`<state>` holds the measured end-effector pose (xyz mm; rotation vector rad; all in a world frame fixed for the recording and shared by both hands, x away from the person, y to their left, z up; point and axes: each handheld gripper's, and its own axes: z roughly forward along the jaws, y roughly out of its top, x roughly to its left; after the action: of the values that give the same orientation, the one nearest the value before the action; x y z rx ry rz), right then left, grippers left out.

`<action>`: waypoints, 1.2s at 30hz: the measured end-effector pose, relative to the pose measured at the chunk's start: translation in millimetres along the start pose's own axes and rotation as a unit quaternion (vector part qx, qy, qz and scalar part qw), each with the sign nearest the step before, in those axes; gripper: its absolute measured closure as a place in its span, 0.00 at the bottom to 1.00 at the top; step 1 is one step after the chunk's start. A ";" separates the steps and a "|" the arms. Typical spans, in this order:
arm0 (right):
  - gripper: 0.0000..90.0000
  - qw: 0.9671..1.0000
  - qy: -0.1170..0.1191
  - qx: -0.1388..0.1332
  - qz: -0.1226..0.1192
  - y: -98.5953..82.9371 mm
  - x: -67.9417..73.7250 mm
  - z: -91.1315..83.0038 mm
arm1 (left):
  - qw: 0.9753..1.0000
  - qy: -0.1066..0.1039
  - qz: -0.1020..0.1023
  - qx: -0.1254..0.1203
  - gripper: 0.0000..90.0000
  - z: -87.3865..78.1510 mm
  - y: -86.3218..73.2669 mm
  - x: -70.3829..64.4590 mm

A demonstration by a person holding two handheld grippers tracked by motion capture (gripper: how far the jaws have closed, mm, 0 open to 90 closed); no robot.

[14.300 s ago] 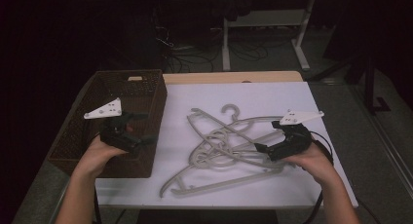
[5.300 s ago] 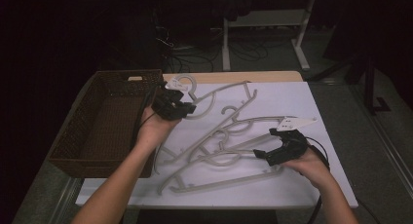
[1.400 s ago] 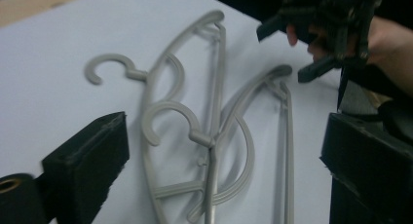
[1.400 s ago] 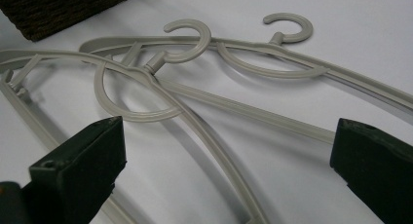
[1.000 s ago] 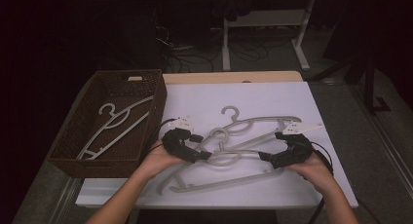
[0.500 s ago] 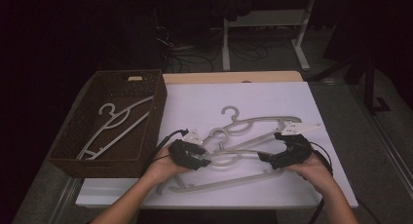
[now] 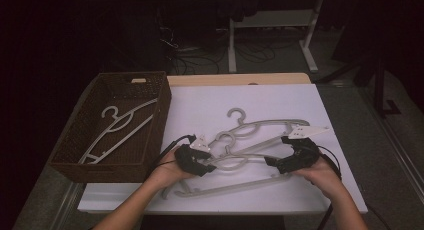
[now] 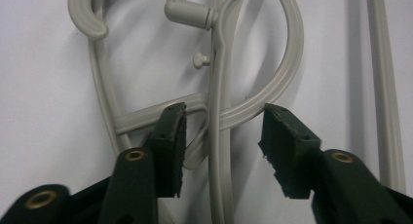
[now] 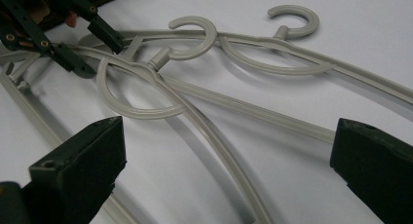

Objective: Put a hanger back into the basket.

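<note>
Dark room, white table under a lamp-like pool of light, desk legs and cables dim behind. Two grey hangers lying overlapped on the table between the two grippers, hooks pointing away from the person.

Left gripper at the near left end of the hangers, jaws spread apart and released (nothing clamped). In the left gripper view, left gripper straddling one thin hanger bar that runs straight up between the jaws; a curved loop of hanger crossing just ahead of both tips, close to them, contact not clear.

Right gripper at the near right of the hangers, jaws wide open, grasping nothing. In the right gripper view, right gripper with hanger bars running diagonally through the gap between the jaws, both hooks farther ahead, and the left gripper at the top left corner beyond them.

Brown wicker basket just left of the left gripper, beside the table's white sheet, with a third hanger lying slantwise inside it.
</note>
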<state>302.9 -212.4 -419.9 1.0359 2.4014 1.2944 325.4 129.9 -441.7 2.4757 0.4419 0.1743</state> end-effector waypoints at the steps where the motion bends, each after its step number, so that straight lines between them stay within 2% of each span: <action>1: 0.00 1.000 0.000 0.000 0.000 0.0 0.0 0.0 | 0.999 0.011 0.015 0.025 0.55 3.9 -1.4 -1.2; 2: 0.00 1.000 0.000 0.000 -0.001 0.0 -0.2 -0.2 | 1.000 0.011 0.009 0.015 0.55 4.4 -3.1 -1.4; 4: 0.00 1.000 0.000 -0.001 0.000 0.0 -0.5 -0.4 | 1.000 0.005 0.001 0.014 0.59 3.1 -3.9 1.0; 6: 0.00 1.000 0.000 -0.001 0.001 -0.1 -0.8 -0.4 | 1.000 0.010 -0.004 0.012 0.66 2.7 -3.9 2.6; 11: 0.00 1.000 0.001 0.000 0.000 0.0 -0.3 -0.1 | 1.000 0.016 -0.007 0.009 0.75 1.0 -3.6 3.4; 15: 0.00 1.000 0.000 -0.002 0.001 0.1 -0.7 -0.8 | 1.000 0.008 -0.006 0.010 0.76 -0.5 -3.3 3.1; 19: 0.00 1.000 0.000 -0.002 0.001 0.1 -0.7 -1.0 | 1.000 0.001 -0.010 -0.001 0.76 -4.1 -3.1 3.9; 24: 0.00 1.000 0.000 -0.002 0.002 0.0 -0.9 -1.1 | 0.999 -0.007 -0.018 -0.030 0.76 -10.9 -3.9 6.7; 32: 0.00 1.000 0.000 -0.002 0.002 0.0 -1.1 -0.9 | 0.997 -0.031 -0.032 -0.062 0.76 -17.6 -5.4 11.8; 33: 0.00 1.000 0.001 -0.001 0.001 0.0 -1.0 -0.7 | 0.996 -0.039 -0.036 -0.067 0.77 -18.2 -5.8 13.0; 36: 0.00 1.000 0.002 -0.001 0.000 0.0 -0.6 -0.4 | 0.996 -0.046 -0.034 -0.073 0.77 -19.6 -5.9 13.6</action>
<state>303.2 -213.0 -419.7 1.0342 2.4029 1.2997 332.1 149.9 -429.1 2.3119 0.4581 0.0624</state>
